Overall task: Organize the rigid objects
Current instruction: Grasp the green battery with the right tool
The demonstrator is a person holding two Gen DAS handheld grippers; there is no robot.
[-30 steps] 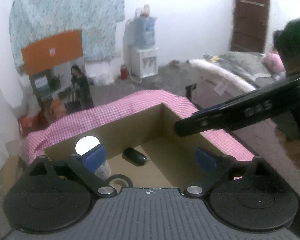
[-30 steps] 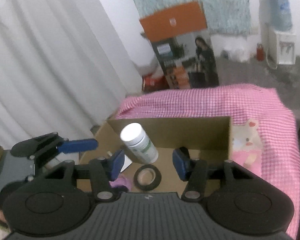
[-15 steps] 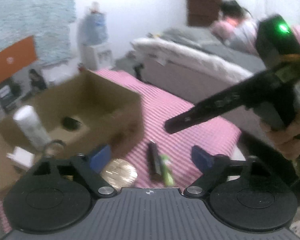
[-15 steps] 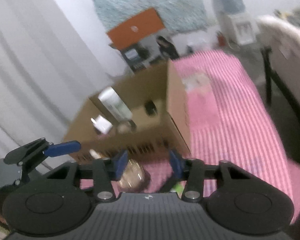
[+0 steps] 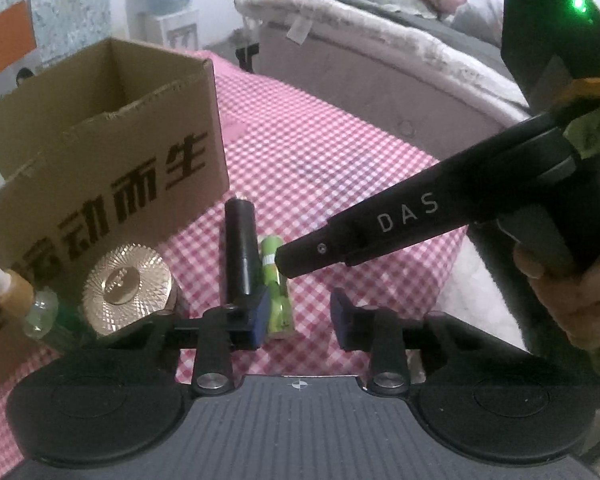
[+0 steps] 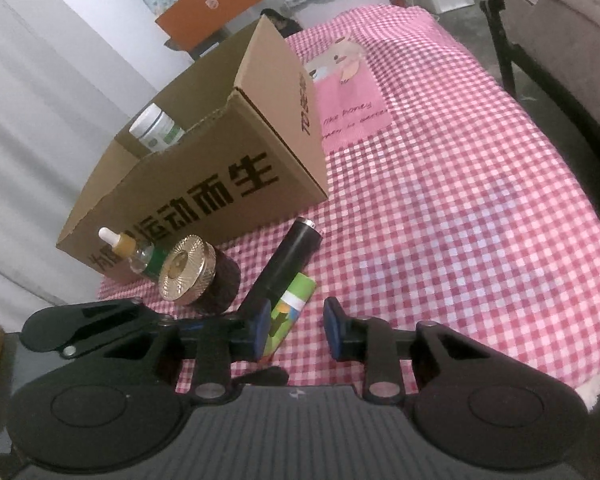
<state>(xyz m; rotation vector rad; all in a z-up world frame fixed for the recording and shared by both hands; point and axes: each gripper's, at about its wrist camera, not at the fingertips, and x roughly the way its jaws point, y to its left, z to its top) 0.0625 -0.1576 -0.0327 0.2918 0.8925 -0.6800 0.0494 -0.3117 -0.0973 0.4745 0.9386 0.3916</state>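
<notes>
Tubes: black tube (image 5: 238, 254) and green tube (image 5: 275, 286) lie side by side, long axes running away from both grippers. Left gripper (image 5: 298, 318) and right gripper (image 6: 294, 330), jaws just narrowed and empty, sit just short of their near ends. Neither is clearly nearer.

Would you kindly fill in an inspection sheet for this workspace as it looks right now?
Surface: pink checked cloth, bare on the right side.
Job's things: open cardboard box holding a white bottle; in front of it a dropper bottle, a gold-lidded jar, a black cylinder and a green tube lying side by side.
Clutter: nothing seen.
Grippers: left tool and right tool have just been closing; both are narrowly open, nothing pressed between the pads.
Cables: nothing seen.
Surroundings: bed with a person lying on it, water dispenser, white curtain.
</notes>
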